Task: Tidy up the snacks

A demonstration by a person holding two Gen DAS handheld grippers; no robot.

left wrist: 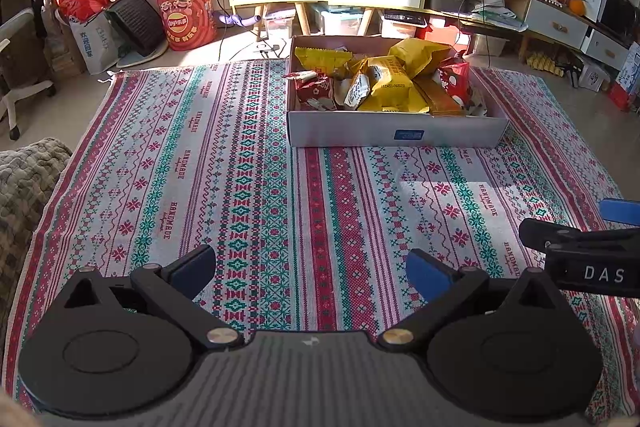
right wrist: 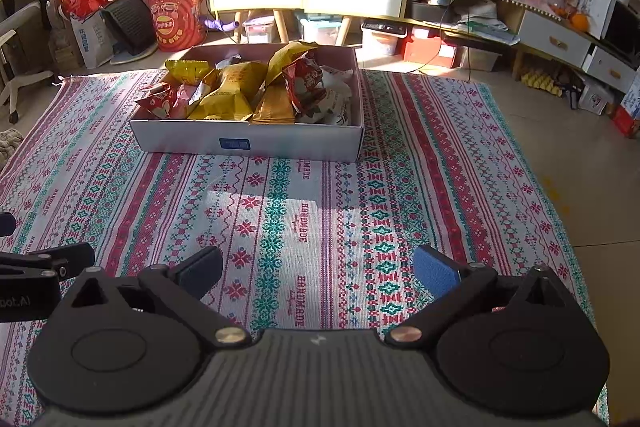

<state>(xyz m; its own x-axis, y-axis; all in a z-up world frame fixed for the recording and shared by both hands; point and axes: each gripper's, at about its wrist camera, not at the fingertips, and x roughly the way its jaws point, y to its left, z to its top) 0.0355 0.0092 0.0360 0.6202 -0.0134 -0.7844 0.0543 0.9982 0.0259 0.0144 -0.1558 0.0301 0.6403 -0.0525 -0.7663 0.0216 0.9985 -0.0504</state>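
Patterned cloth [left wrist: 248, 187] covers the floor, bare of loose packets — the snacks [left wrist: 384, 79] all sit heaped in one white cardboard box [left wrist: 396, 135] at twelve o'clock. Left gripper [left wrist: 310, 269] and right gripper [right wrist: 318, 269] both hang empty, fingers spread wide. Judging by this, collecting looks done; tidying inside the box would need a forward reach. Several yellow and red packets, overlapped, uncountable.

Yellow and red snack packets [left wrist: 394, 83] lay heaped inside a shallow white cardboard box [left wrist: 396, 135], filling it loosely.
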